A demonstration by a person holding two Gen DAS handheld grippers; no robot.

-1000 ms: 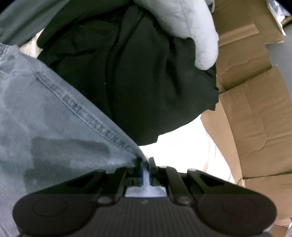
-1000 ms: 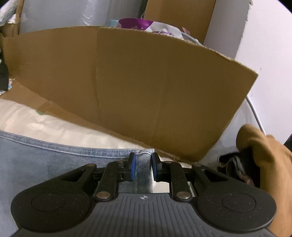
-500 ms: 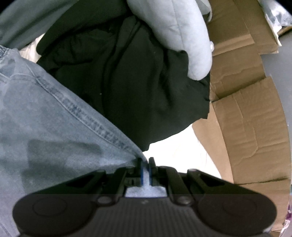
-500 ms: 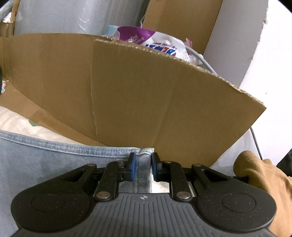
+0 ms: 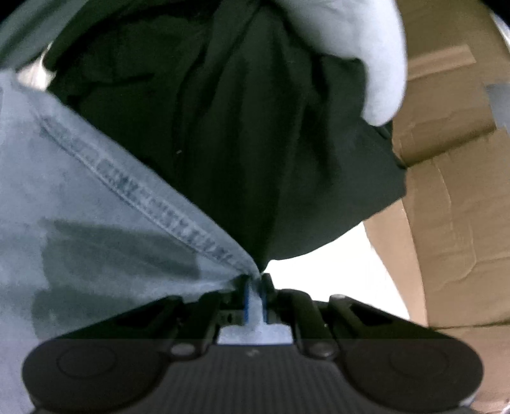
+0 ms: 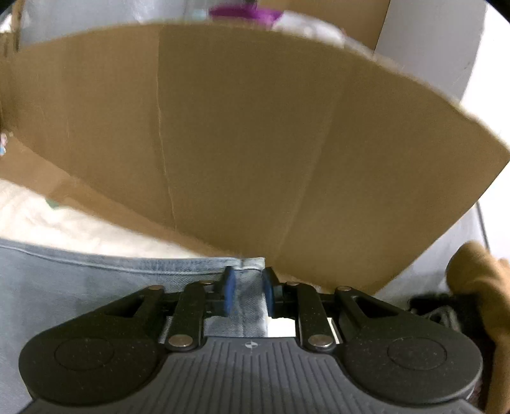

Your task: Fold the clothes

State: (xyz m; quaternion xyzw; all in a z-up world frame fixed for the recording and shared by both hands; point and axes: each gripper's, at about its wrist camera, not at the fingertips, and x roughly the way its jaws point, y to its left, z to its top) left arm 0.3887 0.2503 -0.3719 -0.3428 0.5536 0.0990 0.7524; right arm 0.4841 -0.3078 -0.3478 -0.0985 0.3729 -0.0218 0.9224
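Careful: your right gripper [image 6: 248, 293] has just been opening off the jeans [image 6: 79, 286] corner; your left gripper [image 5: 254, 296], loosening, pinches the hem, so the denim on the bedding may slip and unfold.

The jeans [image 5: 95, 223] run off the left edge in both views, so their full shape is unseen. Behind the cardboard [image 6: 255, 127], a blurred purple packet [image 6: 242, 11] is mostly hidden. The brown garment [image 6: 481, 280] is cut by the right edge.
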